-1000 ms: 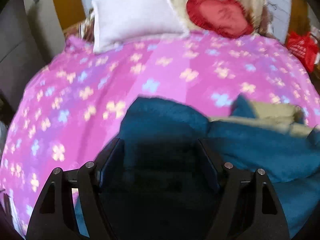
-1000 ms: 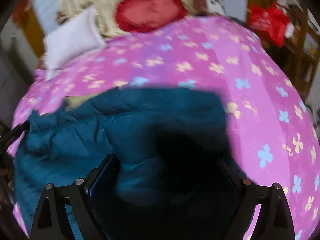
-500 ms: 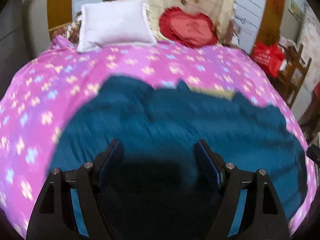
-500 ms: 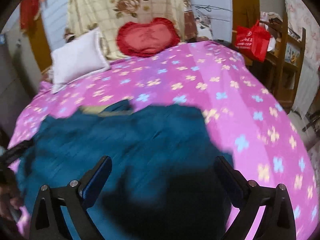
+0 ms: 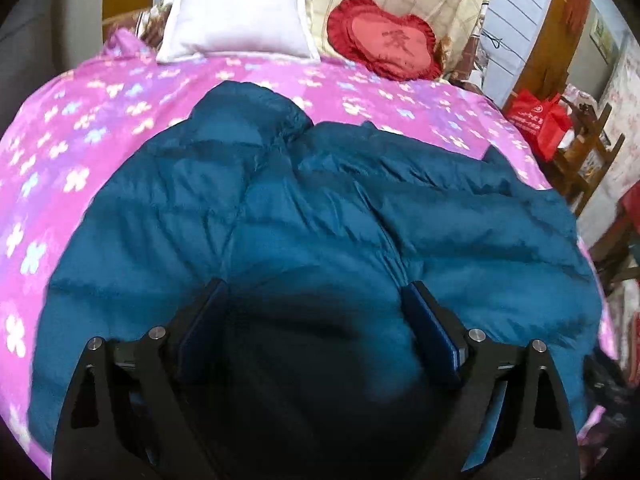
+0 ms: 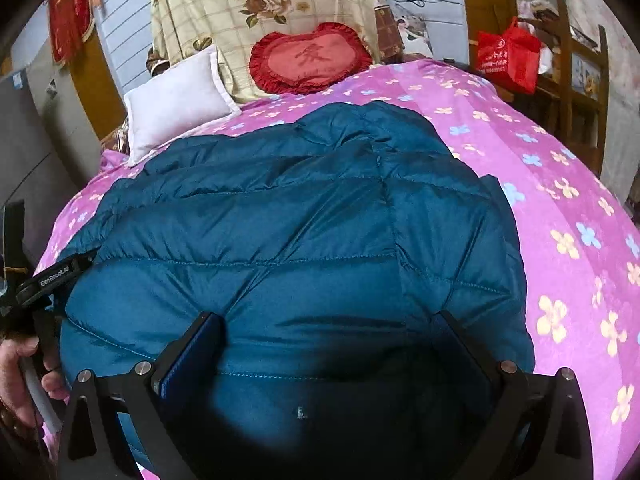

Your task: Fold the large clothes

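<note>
A large teal quilted down jacket (image 5: 304,208) lies spread flat on the pink flowered bed; it also fills the right wrist view (image 6: 304,232). My left gripper (image 5: 316,296) is open, its jaws wide apart just above the jacket's near hem. My right gripper (image 6: 328,324) is open too, jaws wide apart over the near hem on the right side. Neither holds cloth. The left gripper's body and the hand holding it show at the left edge of the right wrist view (image 6: 44,280).
The pink flowered bedspread (image 5: 80,128) covers the bed. A white pillow (image 5: 236,12) and a red heart cushion (image 5: 384,44) lie at the head. A red bag (image 6: 506,60) and wooden chairs (image 5: 580,156) stand right of the bed.
The jacket has gone from bunched, with a beige lining showing, to lying spread flat over the bed. Both grippers have pulled back toward the near edge and stay open.
</note>
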{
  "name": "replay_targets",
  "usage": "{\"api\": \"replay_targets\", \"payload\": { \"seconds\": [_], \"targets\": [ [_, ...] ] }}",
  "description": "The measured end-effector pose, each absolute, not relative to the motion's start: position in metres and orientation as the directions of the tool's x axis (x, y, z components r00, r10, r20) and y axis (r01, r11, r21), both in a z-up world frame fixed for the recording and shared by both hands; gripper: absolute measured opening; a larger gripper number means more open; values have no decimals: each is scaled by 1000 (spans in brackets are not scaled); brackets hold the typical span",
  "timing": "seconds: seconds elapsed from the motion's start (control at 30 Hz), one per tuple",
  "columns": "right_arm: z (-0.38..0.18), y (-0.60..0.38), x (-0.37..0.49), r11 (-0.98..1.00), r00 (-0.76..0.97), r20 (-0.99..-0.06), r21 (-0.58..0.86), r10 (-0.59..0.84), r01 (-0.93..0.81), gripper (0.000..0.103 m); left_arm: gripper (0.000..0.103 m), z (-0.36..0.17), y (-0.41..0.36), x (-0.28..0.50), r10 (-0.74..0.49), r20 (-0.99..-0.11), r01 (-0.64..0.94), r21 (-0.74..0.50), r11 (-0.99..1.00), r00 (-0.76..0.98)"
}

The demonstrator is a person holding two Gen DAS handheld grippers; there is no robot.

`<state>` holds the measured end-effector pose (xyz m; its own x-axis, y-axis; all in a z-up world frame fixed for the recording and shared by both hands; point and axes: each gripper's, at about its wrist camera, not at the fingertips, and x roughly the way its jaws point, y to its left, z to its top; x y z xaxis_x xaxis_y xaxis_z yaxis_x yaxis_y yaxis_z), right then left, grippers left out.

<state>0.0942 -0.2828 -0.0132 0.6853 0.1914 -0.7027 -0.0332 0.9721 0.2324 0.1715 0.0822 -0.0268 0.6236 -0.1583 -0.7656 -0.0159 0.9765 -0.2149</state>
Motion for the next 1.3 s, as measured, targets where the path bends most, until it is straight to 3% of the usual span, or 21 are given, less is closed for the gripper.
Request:
{"api": "replay_targets", "payload": {
  "seconds": [0.17,0.27,0.4,0.53,0.77,0.9,1.07,1.13,1.3],
  "targets": [
    [-12,-289,81,967,683,-694,241,228,-78,103,89,1,71,91,-113,-714,17,-140,990,691],
    [-4,-290,63,979,684,-711,203,161,-20,103,90,2,62,35,-71,-667,61,-39,997,742],
    [7,-286,2,979,734,-661,203,152,-21,103,94,-26,61,7,-106,-731,93,-58,994,674],
    [6,-276,-47,985,753,-647,170,119,-9,103,94,-52,59,-6,-97,-803,44,-88,995,589],
    [2,-270,-82,997,758,-650,80,53,-2,103,94,-40,63,-19,-50,-783,14,-53,999,621],
    [4,-285,-74,997,773,-633,75,49,-2,103,94,-17,108,1,-52,-754,-27,-91,995,655],
    [12,-339,-23,979,808,-589,176,24,99,103,94,-19,188,62,41,-758,-169,-92,981,651],
    [5,-361,6,966,791,-610,226,37,129,103,94,-33,210,83,11,-787,-172,-122,978,617],
    [-40,-402,58,883,688,-690,442,224,156,103,94,-56,214,112,-244,-809,-8,-293,956,535]
  ]
}}
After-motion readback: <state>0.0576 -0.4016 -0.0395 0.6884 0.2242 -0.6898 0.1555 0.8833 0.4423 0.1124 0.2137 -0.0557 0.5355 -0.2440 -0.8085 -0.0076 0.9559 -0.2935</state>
